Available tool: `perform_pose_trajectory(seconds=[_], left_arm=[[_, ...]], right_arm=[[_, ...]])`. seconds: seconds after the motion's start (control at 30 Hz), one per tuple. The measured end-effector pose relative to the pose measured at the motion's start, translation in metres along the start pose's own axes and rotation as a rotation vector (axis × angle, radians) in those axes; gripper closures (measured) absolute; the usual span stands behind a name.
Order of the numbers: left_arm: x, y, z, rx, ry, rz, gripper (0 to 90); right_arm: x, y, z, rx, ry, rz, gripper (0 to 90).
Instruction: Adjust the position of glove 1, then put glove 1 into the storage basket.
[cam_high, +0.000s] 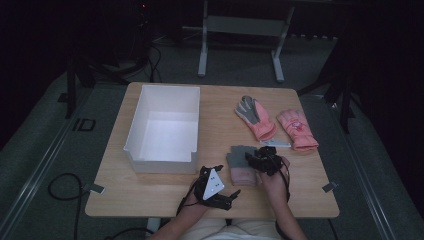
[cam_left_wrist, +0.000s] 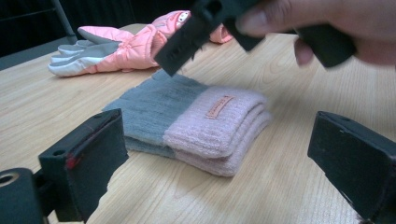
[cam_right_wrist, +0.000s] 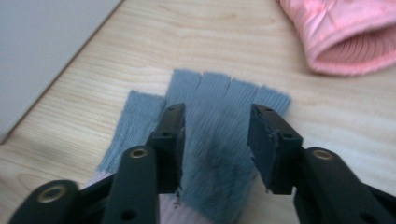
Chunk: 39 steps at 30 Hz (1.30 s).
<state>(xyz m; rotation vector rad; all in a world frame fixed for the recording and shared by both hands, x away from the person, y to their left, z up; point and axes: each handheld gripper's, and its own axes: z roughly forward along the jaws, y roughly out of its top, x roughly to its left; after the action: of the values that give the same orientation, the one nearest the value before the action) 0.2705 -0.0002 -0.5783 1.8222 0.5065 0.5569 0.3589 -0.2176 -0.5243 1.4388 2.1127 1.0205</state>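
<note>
A stacked pair of knit gloves (cam_high: 241, 164), grey at the fingers and pink at the cuff, lies near the table's front edge. My right gripper (cam_high: 257, 159) hovers just over its grey end. In the right gripper view the right gripper (cam_right_wrist: 215, 140) is open, its jaws either side of the grey fingers (cam_right_wrist: 210, 93) without pressing them. My left gripper (cam_high: 232, 198) rests low at the front, pointing at the pink cuff. The left gripper (cam_left_wrist: 219, 140) is wide open and holds nothing, with the knit gloves (cam_left_wrist: 196, 121) lying beyond its jaws.
A white open box (cam_high: 159, 162) stands at the left of the wooden table (cam_high: 150, 192). Two pink padded gloves lie at the back right, one palm up with grey fingers (cam_high: 256, 119) and one beside it (cam_high: 297, 129). A small white tag (cam_high: 275, 143) lies between them.
</note>
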Motion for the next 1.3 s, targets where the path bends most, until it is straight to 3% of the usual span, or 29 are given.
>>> perform_pose_trajectory(seconds=[0.17,0.27,0.37,0.43,0.5,0.6,0.7,0.73,0.77,0.93,1.07,1.13,1.3], left_arm=[[0.002,0.004,0.003,0.020,-0.036,0.006,3.8],[0.004,0.013,0.007,0.045,-0.043,0.032,3.6],[0.007,0.022,0.013,0.063,-0.073,0.026,3.6],[0.009,0.028,0.017,0.068,-0.058,0.037,3.7],[0.014,0.032,0.022,0.092,-0.088,0.024,4.1],[0.022,0.039,0.034,0.183,-0.189,-0.041,4.6],[0.021,0.045,0.042,0.259,-0.200,0.030,7.7],[0.021,0.045,0.042,0.259,-0.200,0.030,8.7],[0.019,0.049,0.046,0.290,-0.192,0.078,8.7],[0.018,0.047,0.055,0.286,-0.264,0.156,13.4],[0.011,0.039,0.060,0.323,-0.281,0.253,17.2],[0.009,0.035,0.064,0.359,-0.271,0.285,21.0],[0.011,0.037,0.066,0.359,-0.256,0.310,29.1]], right_arm=[[-0.014,0.011,-0.006,-0.018,0.068,-0.070,47.7],[-0.025,0.018,-0.011,-0.026,0.112,-0.180,45.7],[-0.037,0.025,-0.015,-0.011,0.101,-0.222,46.9],[-0.043,0.028,-0.018,-0.026,0.106,-0.229,47.4],[-0.048,0.032,-0.019,-0.043,0.122,-0.245,47.3],[-0.054,0.035,-0.017,-0.048,0.137,-0.270,47.3],[-0.058,0.037,-0.013,-0.037,0.143,-0.271,47.5],[-0.058,0.037,-0.013,-0.037,0.143,-0.271,47.5],[-0.058,0.037,-0.012,-0.040,0.140,-0.274,47.7],[-0.054,0.039,0.003,-0.020,0.164,-0.268,47.5],[-0.050,0.037,0.018,0.022,0.188,-0.278,46.1],[-0.050,0.036,0.025,0.038,0.192,-0.265,44.7],[-0.050,0.032,0.044,0.099,0.189,-0.261,36.5]])
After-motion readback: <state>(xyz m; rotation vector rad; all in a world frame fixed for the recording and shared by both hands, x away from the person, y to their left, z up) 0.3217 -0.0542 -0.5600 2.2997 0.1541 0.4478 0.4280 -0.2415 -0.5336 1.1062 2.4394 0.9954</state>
